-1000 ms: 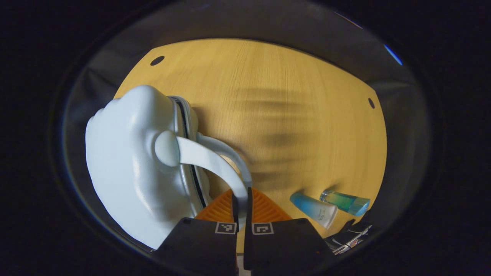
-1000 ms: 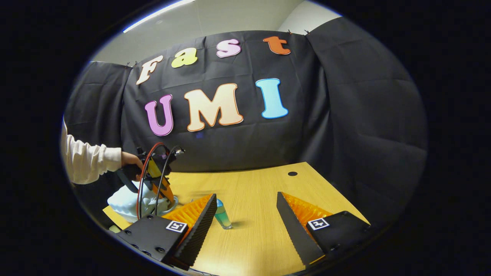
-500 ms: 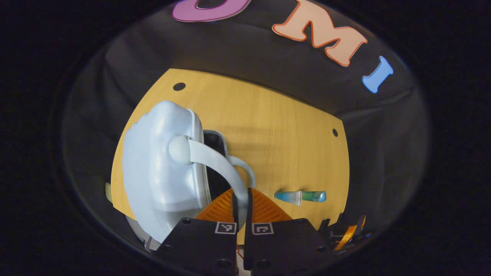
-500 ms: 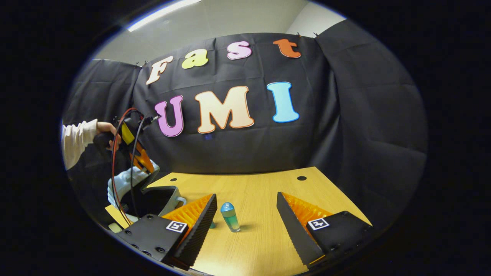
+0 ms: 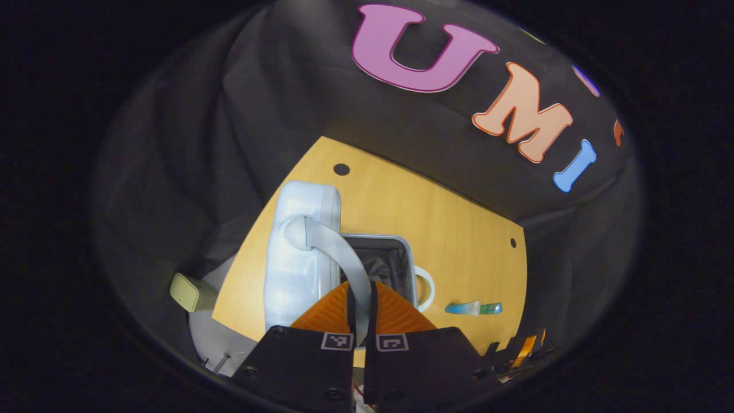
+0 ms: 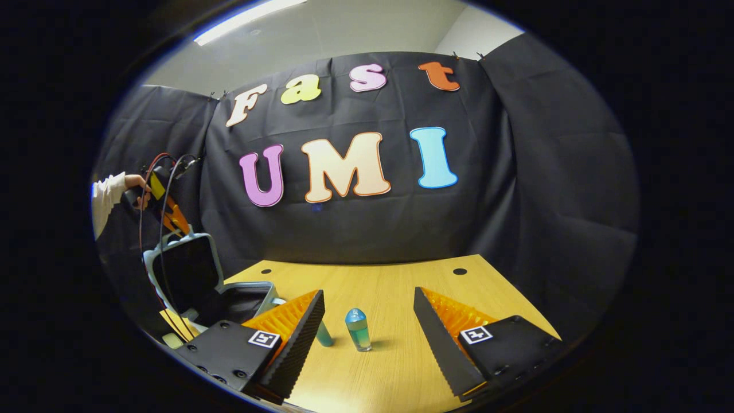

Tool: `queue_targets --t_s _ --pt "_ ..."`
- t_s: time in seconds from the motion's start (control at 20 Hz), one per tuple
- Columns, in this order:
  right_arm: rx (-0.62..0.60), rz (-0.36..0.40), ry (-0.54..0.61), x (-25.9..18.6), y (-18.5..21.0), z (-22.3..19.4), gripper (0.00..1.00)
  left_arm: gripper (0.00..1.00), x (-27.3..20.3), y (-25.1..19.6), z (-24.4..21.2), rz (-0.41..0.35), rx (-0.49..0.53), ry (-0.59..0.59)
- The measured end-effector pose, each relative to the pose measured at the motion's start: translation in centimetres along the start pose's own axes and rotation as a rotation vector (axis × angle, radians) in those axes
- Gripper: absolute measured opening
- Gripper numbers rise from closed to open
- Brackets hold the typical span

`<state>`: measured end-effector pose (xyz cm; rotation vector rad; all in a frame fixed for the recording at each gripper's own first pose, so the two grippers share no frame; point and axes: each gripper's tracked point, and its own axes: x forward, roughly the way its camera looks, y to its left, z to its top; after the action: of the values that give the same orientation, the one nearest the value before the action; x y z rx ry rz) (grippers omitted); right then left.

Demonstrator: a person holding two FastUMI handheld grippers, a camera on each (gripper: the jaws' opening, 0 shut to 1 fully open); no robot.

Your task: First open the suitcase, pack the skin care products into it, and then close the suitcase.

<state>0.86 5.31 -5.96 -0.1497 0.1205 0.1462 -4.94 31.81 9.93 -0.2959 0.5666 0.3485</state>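
Observation:
A pale blue suitcase stands open on the wooden table [image 6: 401, 287]. Its lid [image 5: 298, 252] is upright, and the base [image 5: 383, 265] shows a black lining. My left gripper [image 5: 361, 287] is shut on the lid's handle strap [image 5: 335, 244]. The right gripper view shows the raised lid [image 6: 183, 269] at far left, with a hand [image 6: 135, 183] holding the left gripper [image 6: 172, 218] at its top edge. My right gripper [image 6: 367, 321] hangs open low over the table. A small blue-green bottle [image 6: 358, 330] stands upright just beyond its fingers. A blue tube [image 6: 324, 335] beside the bottle is partly hidden by one finger.
Tube and bottle [image 5: 473, 308] sit to the right of the suitcase base. A pale boxy object [image 5: 192, 292] lies off the table's left edge. The tabletop has small round holes [image 5: 342, 169] near its far corners, and black cloth hangs close behind it.
My left gripper has risen and pulled back, swinging the lid by its handle from nearly closed to upright. The black lining now shows. My right gripper has stayed open, almost still.

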Motion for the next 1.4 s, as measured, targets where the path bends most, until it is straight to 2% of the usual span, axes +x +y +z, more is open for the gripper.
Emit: queue_targets --t_s 0.35,0.45,0.65,0.75,0.8,1.05,1.1,1.25,1.3,1.4 --pt "-0.021 0.026 -0.011 1.2 5.5 -0.2 0.98 0.0 0.1 17.0 -1.4 0.303 0.081 -0.012" --pt "-0.033 0.024 -0.012 1.7 6.6 -0.2 0.98 0.0 1.0 21.0 -2.1 0.368 0.066 -0.01" --pt "-0.016 0.014 0.001 2.4 8.2 -0.4 0.98 0.0 4.8 26.1 -5.9 0.372 0.002 0.057" --pt "-0.021 -0.012 -0.002 2.5 8.2 -0.3 0.98 0.0 6.4 26.2 -7.8 0.352 -0.011 0.093" --pt "-0.021 -0.02 0.002 2.4 8.4 -0.4 0.94 0.0 7.4 26.5 -8.7 0.344 -0.019 0.114" --pt "-0.042 -0.045 0.026 2.2 8.9 -1.5 0.98 0.0 10.9 27.9 -12.1 0.295 -0.067 0.179" --pt "-0.039 -0.047 0.033 2.2 9.0 -1.8 0.98 0.0 11.0 28.6 -12.6 0.311 -0.068 0.187" --pt "-0.03 -0.048 0.043 2.2 9.1 -2.3 0.98 0.13 11.4 28.7 -13.5 0.32 -0.092 0.193" --pt "-0.03 -0.048 0.048 2.2 9.0 -2.4 0.98 0.31 11.4 28.6 -13.5 0.326 -0.098 0.18" --pt "-0.029 -0.044 0.05 2.2 8.7 -2.6 0.98 0.67 10.8 29.9 -13.3 0.408 -0.048 0.15"
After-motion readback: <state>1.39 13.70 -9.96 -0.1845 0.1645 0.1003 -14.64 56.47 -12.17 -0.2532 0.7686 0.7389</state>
